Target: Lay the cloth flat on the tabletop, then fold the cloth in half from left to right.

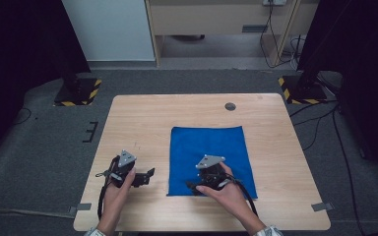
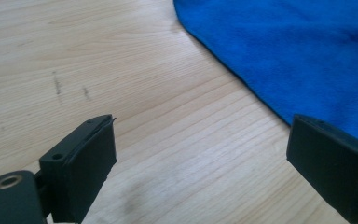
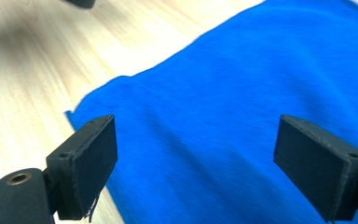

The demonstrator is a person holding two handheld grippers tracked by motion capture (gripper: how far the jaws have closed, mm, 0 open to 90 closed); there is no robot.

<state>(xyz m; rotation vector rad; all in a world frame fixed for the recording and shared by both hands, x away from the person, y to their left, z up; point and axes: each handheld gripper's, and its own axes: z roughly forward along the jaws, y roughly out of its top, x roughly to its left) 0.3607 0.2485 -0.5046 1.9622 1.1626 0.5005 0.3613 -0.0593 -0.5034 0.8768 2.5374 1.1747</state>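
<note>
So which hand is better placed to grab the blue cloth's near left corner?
Probably right: the right tongs hang open above the blue cloth near that corner. The left tongs, also open, sit over bare table beside it.

- I see a light wooden table (image 1: pixel 142 123) with a pale, straight-grained top, standing on grey carpet.
- A blue cloth (image 1: pixel 209 147) lies flat on it, right of centre and toward my near edge.
- A small round dark grommet (image 1: pixel 230 106) sits in the top near the far edge.
- A few faint dark scuff marks (image 2: pixel 57 84) show on the wood left of the cloth.
</note>
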